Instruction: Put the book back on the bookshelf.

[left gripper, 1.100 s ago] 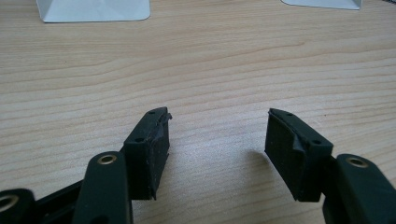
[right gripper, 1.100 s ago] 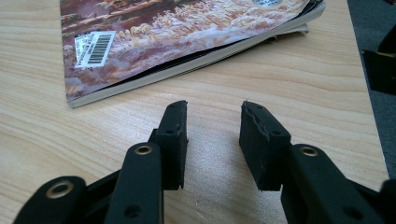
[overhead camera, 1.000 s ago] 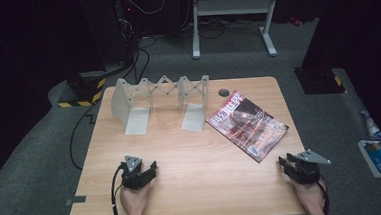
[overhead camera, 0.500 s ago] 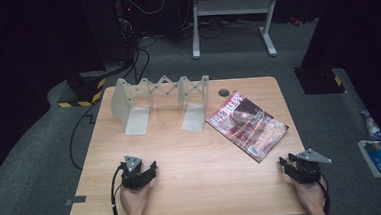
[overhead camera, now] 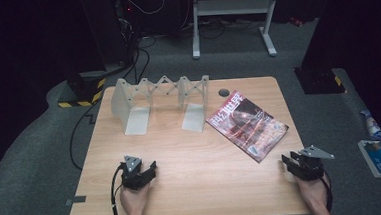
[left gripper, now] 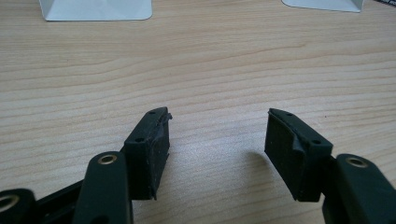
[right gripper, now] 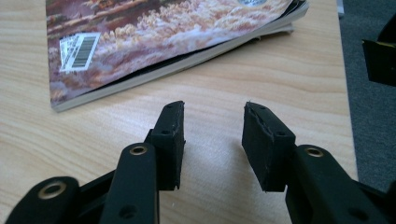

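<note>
A magazine (overhead camera: 247, 124) with a reddish cover lies flat on the right half of the wooden table (overhead camera: 196, 152). In the right gripper view its barcode corner (right gripper: 77, 51) faces my jaws. My right gripper (overhead camera: 290, 160) (right gripper: 212, 135) rests near the table's front right corner, just short of the magazine. It is open, its jaws have just been closing a little, and nothing is between them. My left gripper (overhead camera: 146, 167) (left gripper: 217, 135) rests at the front left, open over bare wood. A grey folding book rack (overhead camera: 163, 96) stands at the back left.
The rack's two flat base plates (left gripper: 95, 9) lie ahead of the left gripper. A round cable hole (overhead camera: 223, 92) sits at the table's back edge. On the floor are a blue and white item (overhead camera: 379, 156) at right, a yellow-striped box (overhead camera: 82, 91) and cables at back left.
</note>
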`<state>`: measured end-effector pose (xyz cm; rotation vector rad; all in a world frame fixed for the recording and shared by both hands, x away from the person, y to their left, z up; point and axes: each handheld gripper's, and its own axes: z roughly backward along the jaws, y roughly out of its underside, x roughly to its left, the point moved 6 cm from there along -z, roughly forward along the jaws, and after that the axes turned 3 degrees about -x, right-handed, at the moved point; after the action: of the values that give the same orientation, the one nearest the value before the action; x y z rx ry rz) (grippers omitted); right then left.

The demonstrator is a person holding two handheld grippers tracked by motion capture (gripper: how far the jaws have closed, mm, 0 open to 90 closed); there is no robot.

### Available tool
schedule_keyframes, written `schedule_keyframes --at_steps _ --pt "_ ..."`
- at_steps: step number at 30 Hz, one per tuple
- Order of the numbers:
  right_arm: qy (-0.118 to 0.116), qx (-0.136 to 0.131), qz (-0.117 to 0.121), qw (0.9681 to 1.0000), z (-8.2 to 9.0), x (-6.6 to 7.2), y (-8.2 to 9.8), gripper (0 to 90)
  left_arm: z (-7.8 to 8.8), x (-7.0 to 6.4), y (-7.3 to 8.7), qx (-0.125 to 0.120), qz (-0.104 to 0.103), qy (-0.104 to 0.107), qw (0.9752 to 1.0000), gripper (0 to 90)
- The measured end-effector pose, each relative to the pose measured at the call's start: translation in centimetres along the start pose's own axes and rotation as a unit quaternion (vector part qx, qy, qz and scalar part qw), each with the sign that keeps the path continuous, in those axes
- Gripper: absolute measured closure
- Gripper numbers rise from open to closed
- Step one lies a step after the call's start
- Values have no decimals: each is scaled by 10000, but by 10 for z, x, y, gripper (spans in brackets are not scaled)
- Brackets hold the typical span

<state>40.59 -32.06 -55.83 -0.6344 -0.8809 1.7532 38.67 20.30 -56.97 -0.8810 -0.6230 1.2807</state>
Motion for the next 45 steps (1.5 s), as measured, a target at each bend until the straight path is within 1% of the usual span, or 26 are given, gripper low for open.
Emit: schedule_keyframes --at_steps 1,2,6,8,10,11,13,14,15,17,19,20,21,22,24,26,27,30,33,36,37,39,40,44,45 --pt "0 0 0 10000 0 0 0 587 0 0 0 0 0 0 10000 400" --pt "-30 -44 -52 10000 0 -2 -3 588 0 0 0 -2 4 -6 10000 400" --pt "-26 -88 -70 9999 0 -4 -8 590 0 0 0 -1 3 -6 10000 400" --pt "-35 -113 -47 9999 -1 -6 -13 591 0 0 0 -4 5 -12 10000 400" --pt "-29 -114 -52 9999 -1 -7 -15 591 0 0 0 -3 4 -13 10000 400" --pt "-39 -139 -56 9999 -2 -8 -19 589 0 0 0 -2 5 -16 10000 400" --pt "-46 -173 -63 9998 -2 -9 -21 587 0 0 0 -2 1 -19 10000 400" --pt "-28 -161 -35 9999 -4 -10 -25 580 0 0 0 0 0 -21 10000 400" --pt "-28 -161 -35 9999 -4 -10 -25 580 0 0 0 0 0 -21 10000 400" --pt "4 -190 38 9998 -6 -12 -31 566 0 0 0 -4 5 -20 10000 399" --pt "30 -176 8 9998 -7 -12 -33 561 0 0 0 -4 4 -21 10000 399" --pt "48 -179 39 9998 -9 -14 -36 555 0 0 0 -4 7 -22 10000 399" --pt "48 -179 39 9998 -9 -14 -36 555 0 0 0 -4 7 -22 10000 399" --pt "63 -143 7 9999 -12 -16 -40 550 0 0 0 -3 7 -24 10000 399" --pt "67 -140 37 9999 -13 -18 -41 550 0 0 0 -3 3 -23 10000 399" --pt "78 -104 -43 9999 -17 -21 -46 546 0 0 0 -2 4 -25 10000 399" --pt "83 -114 -28 9999 -19 -23 -48 546 0 0 0 -3 2 -25 10000 399" --pt "107 -131 -107 9998 -24 -28 -54 546 0 0 0 -2 1 -26 10000 399" --pt "152 -121 -33 9998 -30 -30 -60 546 0 0 0 -4 5 -24 10000 399" --pt "143 -102 -44 9998 -34 -30 -63 544 0 0 0 -4 7 -24 10000 398" --pt "168 -58 -41 9998 -39 -31 -67 537 0 0 0 -3 3 -25 10000 398" --pt "168 -56 -20 9998 -41 -32 -68 534 0 0 0 -5 7 -24 10000 398" --pt "173 -21 -45 9998 -45 -34 -71 525 0 0 0 -4 4 -26 10000 398" --pt "162 6 -70 9998 -50 -36 -76 515 0 0 0 -5 2 -26 10000 398" --pt "132 19 -159 9998 -54 -38 -78 510 0 0 0 -7 6 -29 10000 398"
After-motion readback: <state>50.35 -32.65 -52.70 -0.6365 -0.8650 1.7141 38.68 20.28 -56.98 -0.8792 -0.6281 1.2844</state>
